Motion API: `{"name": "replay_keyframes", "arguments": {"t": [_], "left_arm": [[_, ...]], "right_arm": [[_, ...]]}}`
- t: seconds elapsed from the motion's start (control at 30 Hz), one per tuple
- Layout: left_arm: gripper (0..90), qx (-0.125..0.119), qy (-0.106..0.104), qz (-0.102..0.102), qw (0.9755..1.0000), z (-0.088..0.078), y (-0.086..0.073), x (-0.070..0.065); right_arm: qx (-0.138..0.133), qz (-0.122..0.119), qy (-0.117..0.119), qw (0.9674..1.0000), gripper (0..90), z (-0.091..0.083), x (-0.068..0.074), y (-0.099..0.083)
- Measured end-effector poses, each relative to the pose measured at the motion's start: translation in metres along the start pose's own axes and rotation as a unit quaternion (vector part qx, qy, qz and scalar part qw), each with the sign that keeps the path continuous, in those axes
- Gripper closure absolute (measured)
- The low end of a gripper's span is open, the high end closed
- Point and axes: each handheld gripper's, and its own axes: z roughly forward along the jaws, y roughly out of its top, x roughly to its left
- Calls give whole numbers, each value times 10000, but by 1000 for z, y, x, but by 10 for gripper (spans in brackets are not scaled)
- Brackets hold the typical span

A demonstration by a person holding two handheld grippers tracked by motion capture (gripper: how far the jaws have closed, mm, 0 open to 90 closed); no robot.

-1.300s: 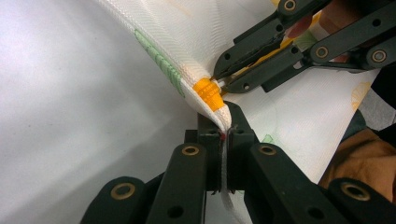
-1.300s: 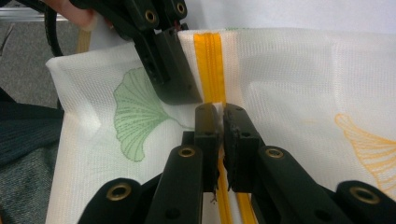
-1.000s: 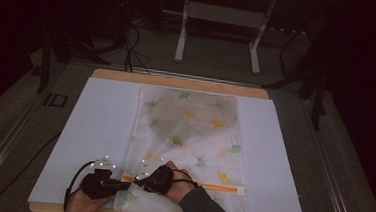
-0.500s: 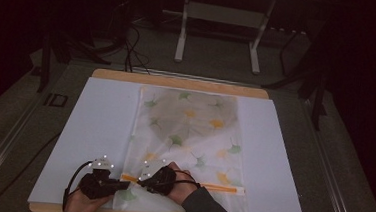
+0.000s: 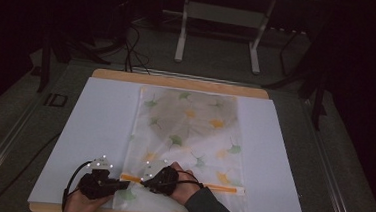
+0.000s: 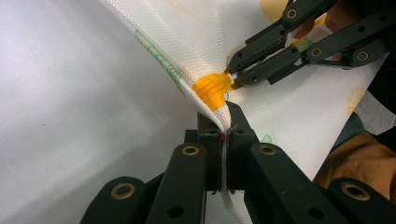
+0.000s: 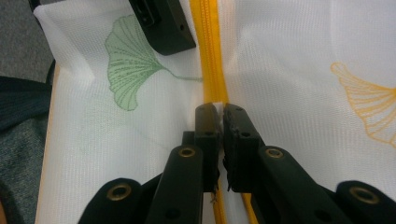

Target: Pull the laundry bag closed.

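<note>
Between the jaws of my left tool (image 6: pixel 223 122) sits the near-left corner of the mesh laundry bag (image 5: pixel 189 136), pinched tight just beside the end of its orange zipper (image 7: pixel 212 56). My right tool (image 7: pixel 218 112) is clamped too, its jaws together on what looks like the zipper's small pull tab, right on the orange line. On the high view the left tool (image 5: pixel 120 184) and right tool (image 5: pixel 145 179) sit nose to nose, almost touching, at the zipper's left end.

From there the zipper runs level to my right along the bag's near edge, its far end well apart from both tools. That long axis is what the coming move turns on, I judge: the right hand, already on the pull, is placed to draw it rightward along the track while the left anchors the corner against the drag.

The bag lies flat on the white sheet (image 5: pixel 94 129) over the counter (image 5: pixel 178 80), its length running away from me.
</note>
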Motion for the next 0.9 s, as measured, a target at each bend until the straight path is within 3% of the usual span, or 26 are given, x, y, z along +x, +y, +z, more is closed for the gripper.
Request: {"name": "replay_keyframes", "arguments": {"t": [0.9], "left_arm": [[880,-85,-30,-20,10000,-2,0,0]], "right_arm": [[166,130,-1,9998,854,-10,-2,-8]]}}
